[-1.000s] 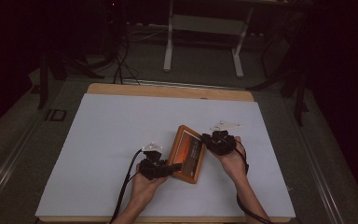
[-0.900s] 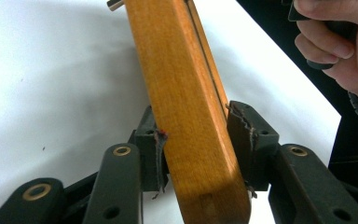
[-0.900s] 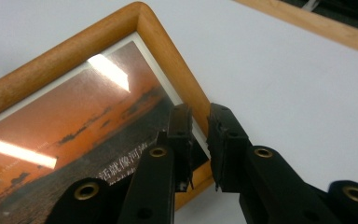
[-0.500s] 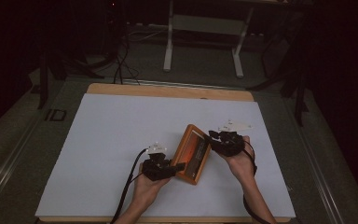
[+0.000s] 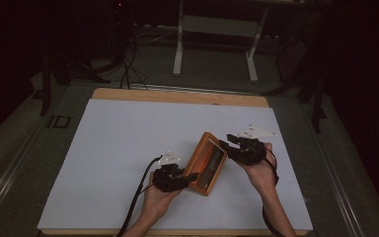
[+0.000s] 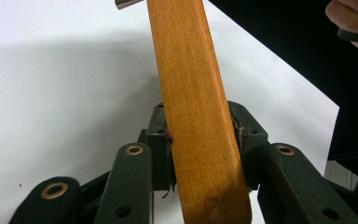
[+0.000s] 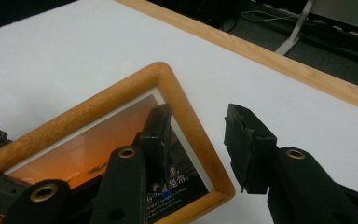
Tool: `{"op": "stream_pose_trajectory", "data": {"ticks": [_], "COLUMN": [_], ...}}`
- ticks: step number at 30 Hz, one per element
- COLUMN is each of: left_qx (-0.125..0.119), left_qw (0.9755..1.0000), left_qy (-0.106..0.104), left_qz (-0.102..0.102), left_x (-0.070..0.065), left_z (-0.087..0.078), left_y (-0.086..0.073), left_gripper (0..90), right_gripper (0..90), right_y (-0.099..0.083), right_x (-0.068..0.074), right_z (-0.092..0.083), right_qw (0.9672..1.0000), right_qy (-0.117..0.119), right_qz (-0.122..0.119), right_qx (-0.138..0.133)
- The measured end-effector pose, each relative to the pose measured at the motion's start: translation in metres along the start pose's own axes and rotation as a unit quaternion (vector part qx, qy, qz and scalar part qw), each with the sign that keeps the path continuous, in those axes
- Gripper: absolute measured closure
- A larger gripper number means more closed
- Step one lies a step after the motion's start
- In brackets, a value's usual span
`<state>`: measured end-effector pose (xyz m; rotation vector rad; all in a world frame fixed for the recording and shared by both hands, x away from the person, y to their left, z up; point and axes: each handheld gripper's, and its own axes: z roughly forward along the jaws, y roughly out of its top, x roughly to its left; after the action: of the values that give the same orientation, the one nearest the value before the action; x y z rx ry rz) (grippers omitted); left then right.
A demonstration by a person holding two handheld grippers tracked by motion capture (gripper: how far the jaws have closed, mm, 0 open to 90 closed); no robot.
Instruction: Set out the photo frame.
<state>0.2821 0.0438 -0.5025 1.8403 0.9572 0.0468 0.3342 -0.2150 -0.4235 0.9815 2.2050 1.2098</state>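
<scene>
Right gripper view: my right claw (image 7: 193,140) is wide open, straddling the picture frame's (image 7: 186,116) edge; my left claw (image 6: 200,154) grips its other side.

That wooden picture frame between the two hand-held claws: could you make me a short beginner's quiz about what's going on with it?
1. True or false: the left gripper is clamped on the wooden picture frame.
2. The right gripper is: A) open, straddling the frame's edge; B) shut on a cable; C) lying flat on the table.
3. Fill in: the frame's picture is mostly ____ in colour.

Key: 1 true; 2 A; 3 orange.
</scene>
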Motion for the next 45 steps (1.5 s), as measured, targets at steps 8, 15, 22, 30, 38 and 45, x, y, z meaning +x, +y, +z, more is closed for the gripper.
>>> {"op": "stream_pose_trajectory", "data": {"ticks": [8,15,22,30,38,45], "left_qx": [-0.005,-0.008,-0.008,-0.004,-0.004,0.002], "left_qw": [0.9996,0.9986,0.9973,0.9942,0.9910,0.9882], "left_qy": [0.001,-0.005,-0.009,-0.017,-0.018,-0.020], "left_qz": [0.028,0.053,0.072,0.106,0.133,0.152], "left_x": [-0.007,-0.013,-0.019,-0.027,-0.034,-0.040], "left_z": [0.002,0.002,0.004,0.006,0.010,0.017], "left_y": [0.002,0.001,0.003,0.005,0.007,0.013], "left_gripper": [66.8,67.2,67.7,68.5,69.0,69.2], "right_gripper": [57.9,57.3,56.9,56.7,56.6,56.6], "right_y": [0.007,0.011,0.008,0.002,0.000,-0.006], "right_x": [0.002,0.002,0.003,-0.003,-0.009,-0.016], "right_z": [-0.013,-0.021,-0.027,-0.036,-0.050,-0.054], "right_qw": [0.9996,0.9987,0.9983,0.9980,0.9973,0.9974], "right_qy": [0.001,0.002,0.004,-0.004,-0.008,-0.011], "right_qz": [0.002,0.008,0.007,0.013,0.017,0.025], "right_qx": [-0.029,-0.049,-0.057,-0.061,-0.071,-0.066]}}
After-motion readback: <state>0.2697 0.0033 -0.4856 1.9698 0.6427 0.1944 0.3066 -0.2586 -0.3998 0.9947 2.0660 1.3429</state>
